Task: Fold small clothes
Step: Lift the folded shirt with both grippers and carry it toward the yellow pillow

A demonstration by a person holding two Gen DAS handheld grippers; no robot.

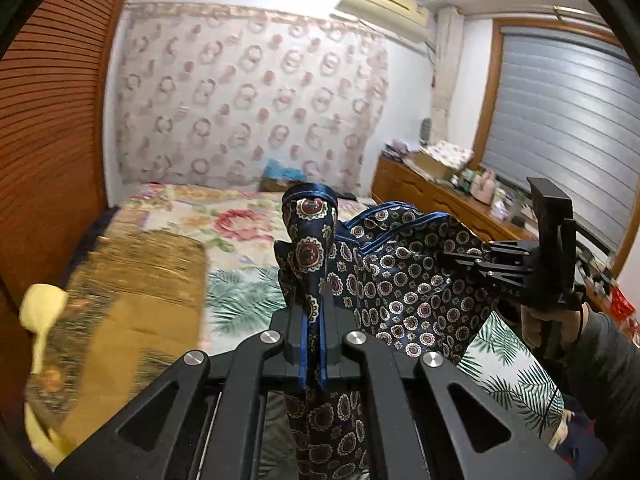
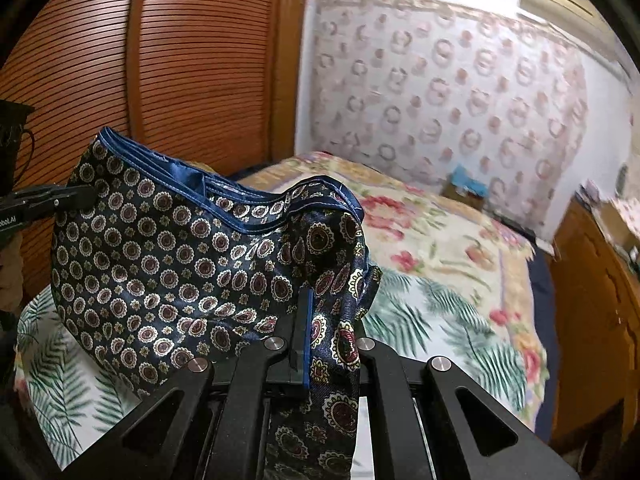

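Over the bed (image 2: 460,280) — patterned garment (image 2: 168,264) stretched sideways between both grippers.

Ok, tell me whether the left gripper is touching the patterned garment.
Touching. The left wrist view shows the left gripper fingers clamped on the patterned garment.

**Lighting and Image Quality**

Illumination is soft, even indoor light with no hard shadows. In the left wrist view, the grey slatted window blind (image 1: 560,128) at 2 o'clock is the brightest surface. Satin sheen glints on the dark navy medallion-print garment (image 2: 168,256). Motion blur smears the yellow-brown patterned blanket (image 1: 132,304) at 8 o'clock and the floral bedspread (image 2: 460,280). Fisheye distortion bows the walls; black vignetting fills all corners.
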